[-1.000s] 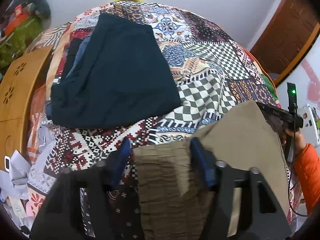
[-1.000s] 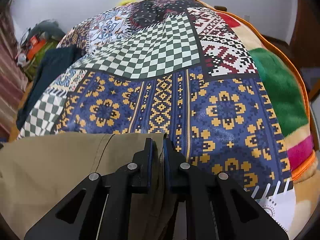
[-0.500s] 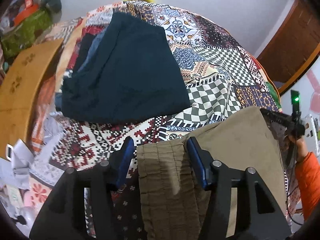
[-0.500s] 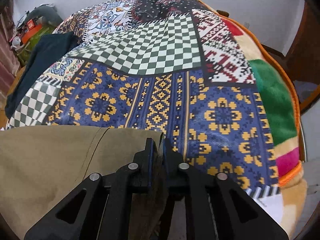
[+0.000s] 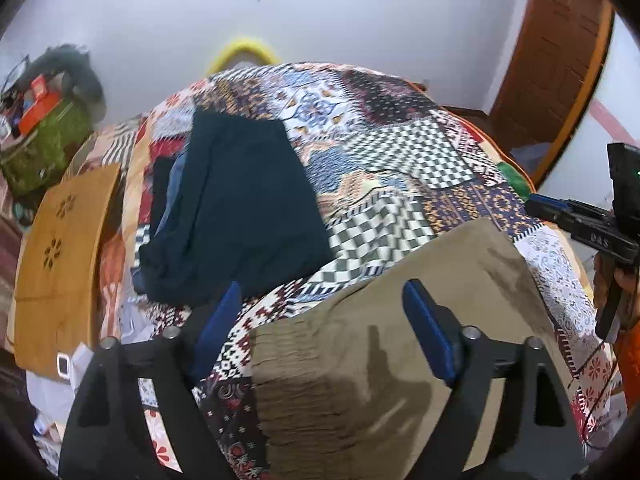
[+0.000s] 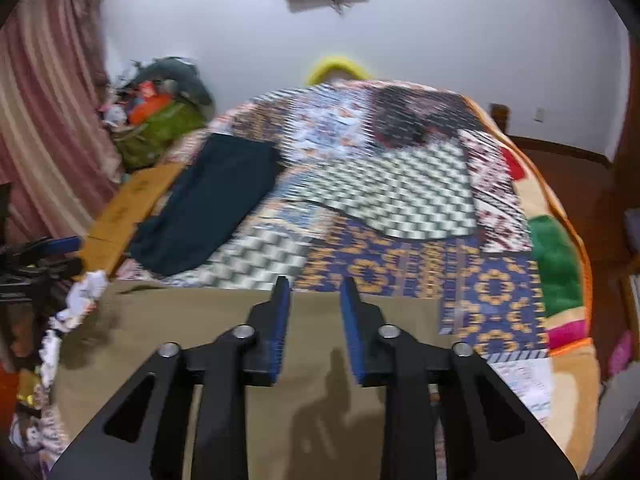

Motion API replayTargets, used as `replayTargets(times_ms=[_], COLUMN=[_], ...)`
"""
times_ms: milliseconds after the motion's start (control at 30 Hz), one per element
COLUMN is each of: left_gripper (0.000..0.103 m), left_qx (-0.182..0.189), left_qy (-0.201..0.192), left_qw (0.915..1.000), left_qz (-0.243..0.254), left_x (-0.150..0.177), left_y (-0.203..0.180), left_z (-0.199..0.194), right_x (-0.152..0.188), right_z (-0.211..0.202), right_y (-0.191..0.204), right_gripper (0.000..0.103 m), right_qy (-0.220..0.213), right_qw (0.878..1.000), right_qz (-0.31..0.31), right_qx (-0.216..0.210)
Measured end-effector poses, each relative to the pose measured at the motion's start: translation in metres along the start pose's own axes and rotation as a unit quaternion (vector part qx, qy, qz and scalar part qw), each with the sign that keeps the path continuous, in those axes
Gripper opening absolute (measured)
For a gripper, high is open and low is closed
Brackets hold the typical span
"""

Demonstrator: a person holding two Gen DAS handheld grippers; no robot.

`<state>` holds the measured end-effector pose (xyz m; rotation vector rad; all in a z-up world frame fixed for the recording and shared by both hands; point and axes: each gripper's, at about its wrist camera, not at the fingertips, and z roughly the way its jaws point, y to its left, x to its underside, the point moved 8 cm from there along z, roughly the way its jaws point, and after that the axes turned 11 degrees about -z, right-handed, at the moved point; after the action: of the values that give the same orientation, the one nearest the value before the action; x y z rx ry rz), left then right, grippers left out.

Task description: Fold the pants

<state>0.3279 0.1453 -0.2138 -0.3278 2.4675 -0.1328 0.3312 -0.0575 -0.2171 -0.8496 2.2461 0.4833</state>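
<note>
Olive-khaki pants (image 5: pixel 400 320) lie flat on the patterned bedspread (image 5: pixel 400 152), elastic waistband nearest the left wrist camera. My left gripper (image 5: pixel 320 320) hovers above the waistband, its jaws opening wide, pads clear of the cloth. In the right wrist view the pants (image 6: pixel 200 328) spread below my right gripper (image 6: pixel 314 308), whose jaws are opening with nothing pinched between them. The right gripper (image 5: pixel 536 204) also shows at the far right of the left view.
Folded dark navy clothes (image 5: pixel 240 208) lie farther back on the bed. A wooden headboard panel (image 5: pixel 56 256) runs along the left. A green bag (image 6: pixel 160 128) with clutter stands by the curtain (image 6: pixel 44 120). Crumpled paper (image 6: pixel 84 292) sits at the bed's left edge.
Both grippers let go of the pants and rose away from the bed. The left jaws spread wide off the waistband; the right jaws parted from shut on the fabric edge.
</note>
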Motion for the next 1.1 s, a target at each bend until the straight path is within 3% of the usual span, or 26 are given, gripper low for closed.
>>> replayTargets(times_ms=[167,300,500,633,833,1100], left_gripper=[0.091,0.091,0.091,0.094,0.097,0.097], left_qx=[0.010,0.009,0.013,-0.007,-0.032,-0.031], left_qy=[0.022,0.056,0.126,0.131,0.118,0.105], left_qw=[0.9996,0.9983,0.9919,0.9907,0.9890,0.9927], left_qz=[0.017,0.015,0.001,0.034,0.084,0.050], left_x=[0.006,0.017,0.044,0.058,0.082,0.098], left_y=[-0.019,-0.022,-0.018,-0.018,-0.020,-0.008], left_z=[0.014,0.034,0.067,0.069,0.054,0.031], right_x=[0.001,0.013,0.044,0.075,0.094,0.114], right_z=[0.007,0.028,0.061,0.071,0.055,0.022], right_y=[0.040,0.063,0.081,0.092,0.086,0.068], right_gripper=[0.059,0.070,0.072,0.073,0.075,0.075], right_qy=[-0.003,0.026,0.096,0.136,0.131,0.114], right_qw=[0.999,0.997,0.989,0.983,0.986,0.991], right_qz=[-0.020,-0.024,-0.014,-0.026,-0.030,0.007], right_qx=[-0.045,-0.074,-0.113,-0.120,-0.095,-0.071])
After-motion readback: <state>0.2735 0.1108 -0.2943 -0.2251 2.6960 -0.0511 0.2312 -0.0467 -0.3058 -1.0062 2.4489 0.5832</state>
